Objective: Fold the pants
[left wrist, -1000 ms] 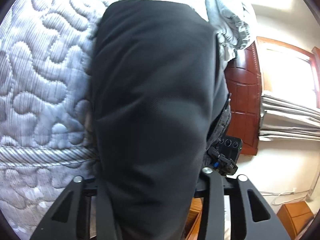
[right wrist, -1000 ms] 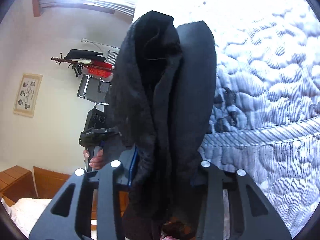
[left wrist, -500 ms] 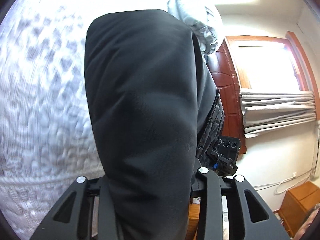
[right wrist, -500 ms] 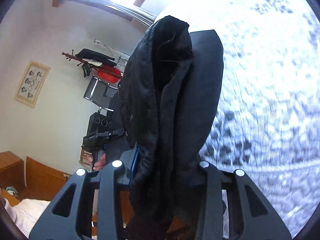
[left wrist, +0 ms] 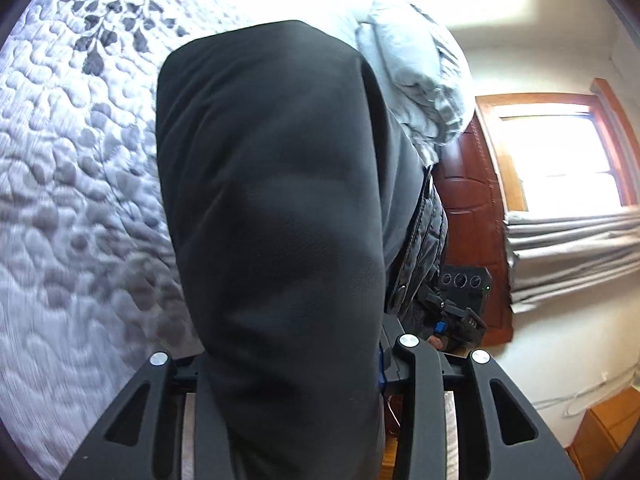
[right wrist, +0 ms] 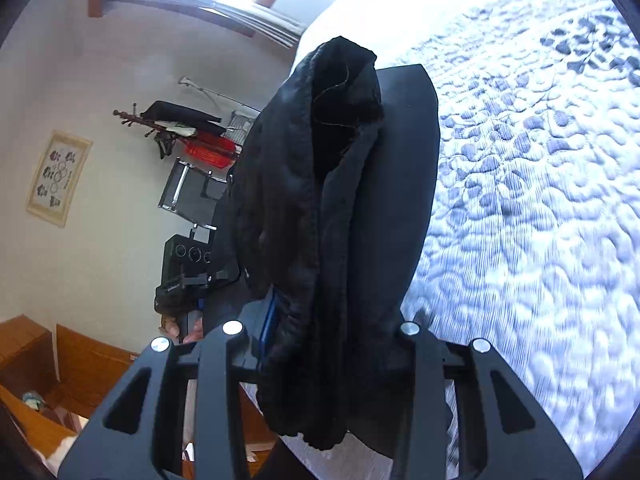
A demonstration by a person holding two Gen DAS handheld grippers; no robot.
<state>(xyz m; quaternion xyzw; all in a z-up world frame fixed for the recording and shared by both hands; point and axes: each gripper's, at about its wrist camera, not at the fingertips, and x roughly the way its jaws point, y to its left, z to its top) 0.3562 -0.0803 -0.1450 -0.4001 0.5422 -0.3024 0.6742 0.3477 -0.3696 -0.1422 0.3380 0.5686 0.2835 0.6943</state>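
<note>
While held up off the bed, the black pants [left wrist: 276,208] hang between the fingers of both tools, filling the middle of each view. Seen from the left wrist, they show a smooth, broad panel of dark cloth; seen from the right wrist, the pants [right wrist: 332,208] show a fleecy inner lining bunched in thick layers. The left gripper [left wrist: 296,364] is clamped on this cloth, and the right gripper [right wrist: 320,336] likewise grips a gathered wad of it. By the look of the drape, the garment is soft, limp and fairly thick: it should sag wherever unsupported, and is unlikely to slip from a firm pinch. Best holds are probably at an edge or corner, such as waistband or hem, taken through all layers so the fold stays aligned; which edge is now held cannot be told, since cloth covers the fingertips. Behind the garment lies the quilted bedspread [left wrist: 80,168], pale with a leaf pattern, the likely surface for laying the fold. A grey pillow [left wrist: 416,88] sits at the bed's far end, beside a wooden door [left wrist: 472,216] and a bright window [left wrist: 560,156].
</note>
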